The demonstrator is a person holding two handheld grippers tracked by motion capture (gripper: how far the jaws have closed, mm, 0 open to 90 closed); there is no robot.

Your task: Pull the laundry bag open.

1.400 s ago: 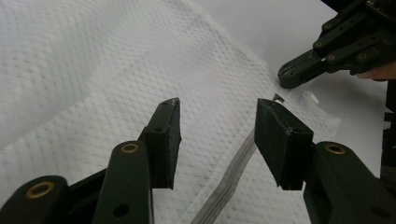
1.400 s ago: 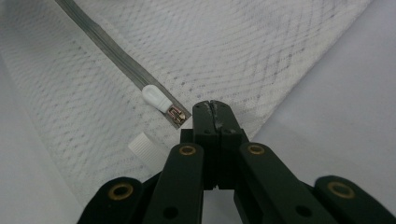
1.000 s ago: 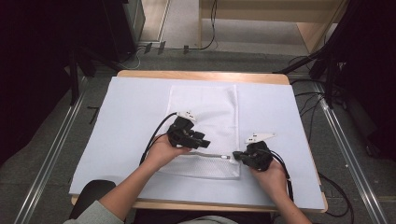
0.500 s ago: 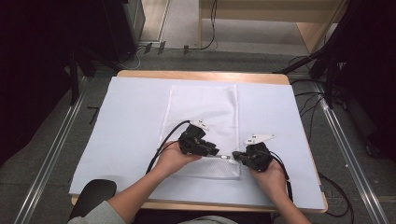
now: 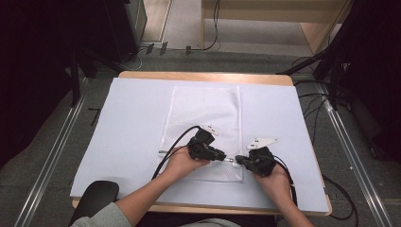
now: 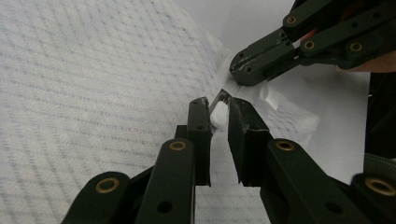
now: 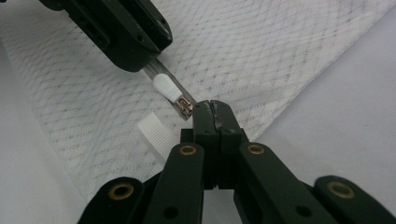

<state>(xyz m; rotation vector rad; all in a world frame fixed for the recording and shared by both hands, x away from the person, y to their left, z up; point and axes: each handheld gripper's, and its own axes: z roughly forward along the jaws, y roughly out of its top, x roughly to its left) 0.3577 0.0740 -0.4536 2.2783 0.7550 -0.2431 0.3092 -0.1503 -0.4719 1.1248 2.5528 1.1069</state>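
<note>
Now, white zipper pull between left gripper jaws, just closing, not clearly pinched, right gripper at its 1 o'clock, clamped on mesh laundry bag corner.

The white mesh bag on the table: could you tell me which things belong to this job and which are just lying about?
In the job:
- white mesh bag
- white zipper pull, between the left gripper jaws
- right gripper, shut on the bag's edge by the zipper

Lying about:
- pale blue table cover
- cables on the floor
- black stool
</note>
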